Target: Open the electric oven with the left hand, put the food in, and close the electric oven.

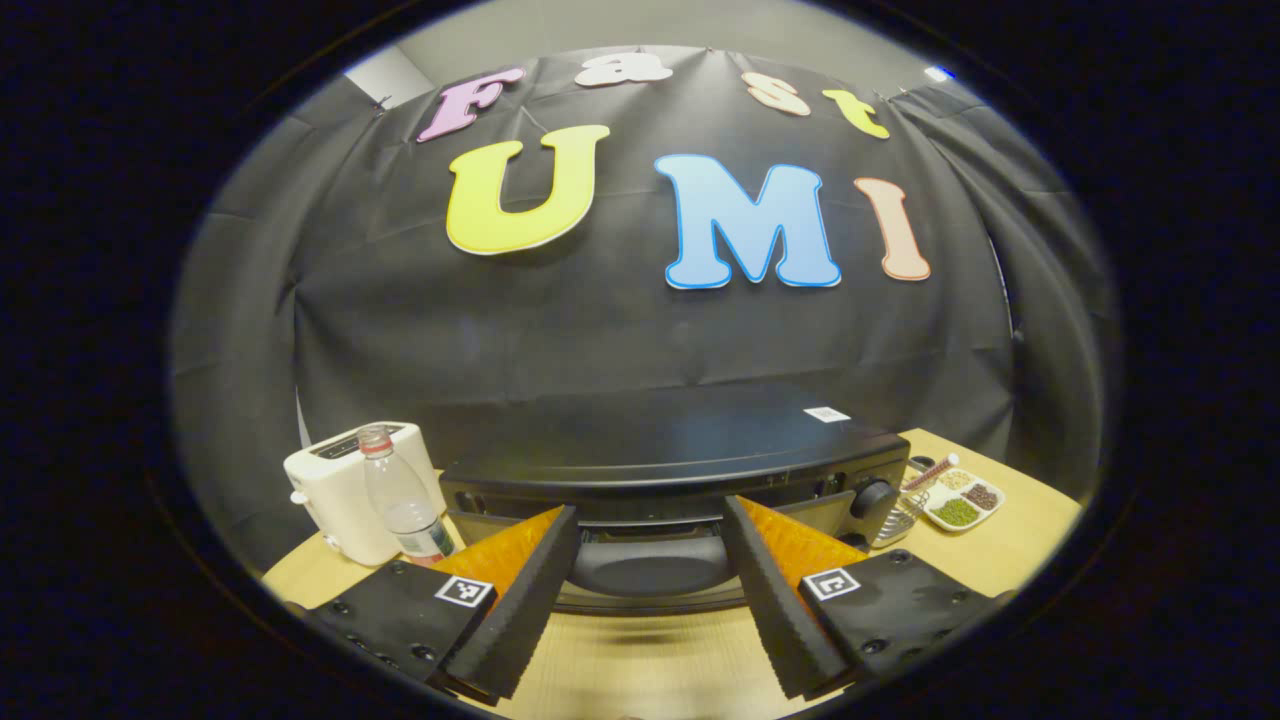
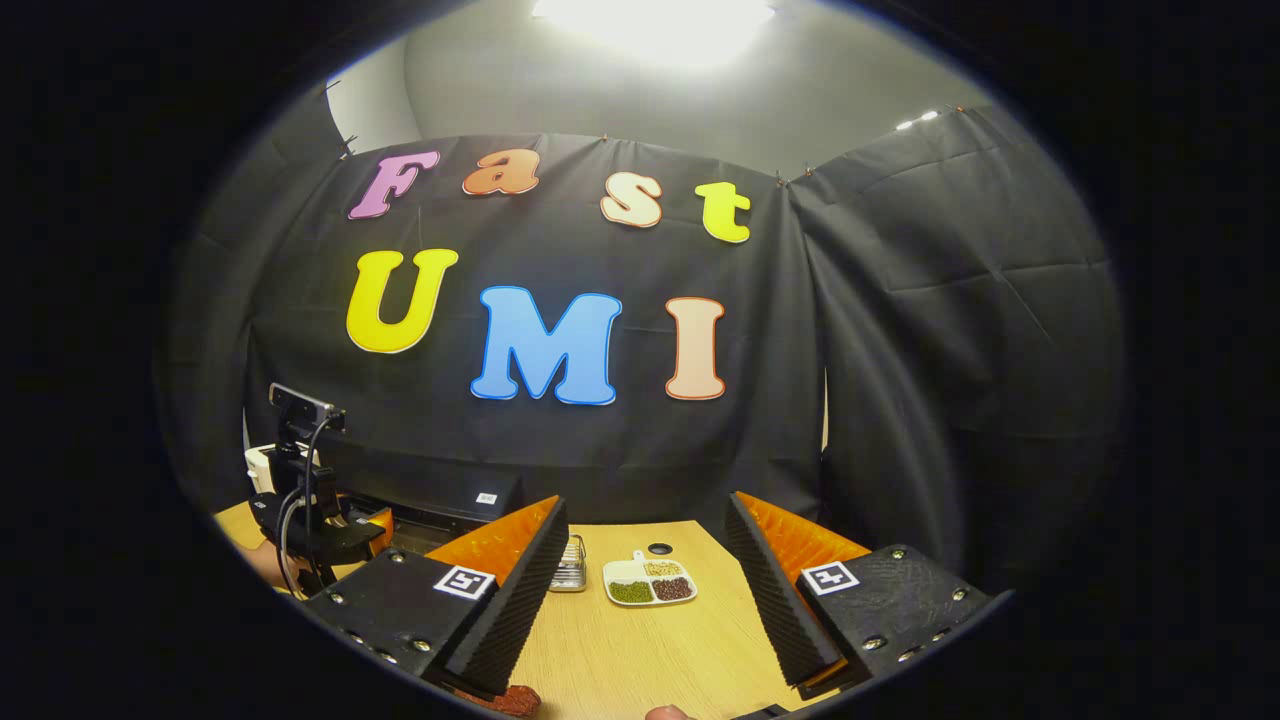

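A pale wooden table [image 1: 1010, 545] stands in a booth walled with black cloth, with a grey wall and a bright ceiling light above the cloth in the right gripper view.

In the left gripper view, reading left to right: a white toaster [image 1: 345, 490] at about 8 o'clock, a clear plastic bottle [image 1: 400, 500] just in front of it, then the electric oven [image 1: 680, 450] across the centre, and at about 4 o'clock a white divided dish [image 1: 962, 498] holding small heaps of grains. A small wire rack [image 1: 897, 522] lies between the oven and the dish. The left gripper [image 1: 650, 585] has its fingers spread wide, one to each side of the oven's door handle [image 1: 650, 565], without pressing on it. The oven is a low black box with a glossy top, a white sticker near its right rear corner and a round knob [image 1: 872, 497] at its right front; its door looks closed.

The right gripper view shows, at 8 o'clock, the other gripper with its camera and cables in front of the oven [image 2: 450, 505], then the rack [image 2: 570, 565], the dish [image 2: 650, 582] and a dark round hole in the tabletop. A reddish-brown piece of food [image 2: 510, 698] lies at the lower edge, at about 7 o'clock. The right gripper [image 2: 645, 600] is spread wide, holding nothing.
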The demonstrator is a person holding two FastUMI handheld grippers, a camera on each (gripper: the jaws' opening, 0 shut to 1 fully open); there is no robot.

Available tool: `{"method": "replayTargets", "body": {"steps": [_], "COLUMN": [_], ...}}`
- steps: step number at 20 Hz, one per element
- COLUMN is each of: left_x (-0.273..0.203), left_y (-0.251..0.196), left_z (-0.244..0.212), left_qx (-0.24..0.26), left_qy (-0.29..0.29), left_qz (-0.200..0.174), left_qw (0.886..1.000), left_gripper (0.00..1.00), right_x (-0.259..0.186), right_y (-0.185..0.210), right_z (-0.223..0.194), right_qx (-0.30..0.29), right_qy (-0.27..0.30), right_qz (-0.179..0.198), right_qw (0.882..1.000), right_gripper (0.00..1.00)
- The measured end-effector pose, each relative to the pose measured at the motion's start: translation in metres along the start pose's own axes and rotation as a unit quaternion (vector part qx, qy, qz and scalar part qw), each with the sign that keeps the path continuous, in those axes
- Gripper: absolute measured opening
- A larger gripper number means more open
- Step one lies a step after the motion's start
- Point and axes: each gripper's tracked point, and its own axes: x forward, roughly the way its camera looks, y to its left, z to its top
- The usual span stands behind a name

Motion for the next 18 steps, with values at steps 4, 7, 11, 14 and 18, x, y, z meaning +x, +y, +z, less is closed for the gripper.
{"method": "replayTargets", "body": {"steps": [4,7,11,14,18], "left_x": [-0.018,-0.030,-0.043,-0.052,-0.062], "left_y": [-0.001,-0.002,-0.003,-0.003,-0.005], "left_z": [-0.011,-0.020,-0.042,-0.056,-0.072], "left_qx": [-0.003,-0.005,0.001,0.002,0.003], "left_qy": [0.011,0.021,0.045,0.056,0.071], "left_qz": [0.004,0.006,0.011,0.013,0.014], "left_qw": [1.000,1.000,0.999,0.998,0.997], "left_gripper": [0.98,1.00,0.97,0.98,0.97], "right_x": [-0.001,-0.001,-0.005,-0.007,-0.009], "right_y": [-0.002,-0.002,-0.002,-0.004,-0.005], "right_z": [0.002,0.002,0.001,0.001,-0.001], "right_qx": [0.006,0.006,0.005,0.004,0.002], "right_qy": [-0.002,-0.003,-0.005,-0.003,0.001], "right_qz": [0.008,0.015,0.026,0.031,0.037], "right_qw": [1.000,1.000,1.000,1.000,0.999], "right_gripper": [0.96,0.96,0.96,0.96,0.96]}}
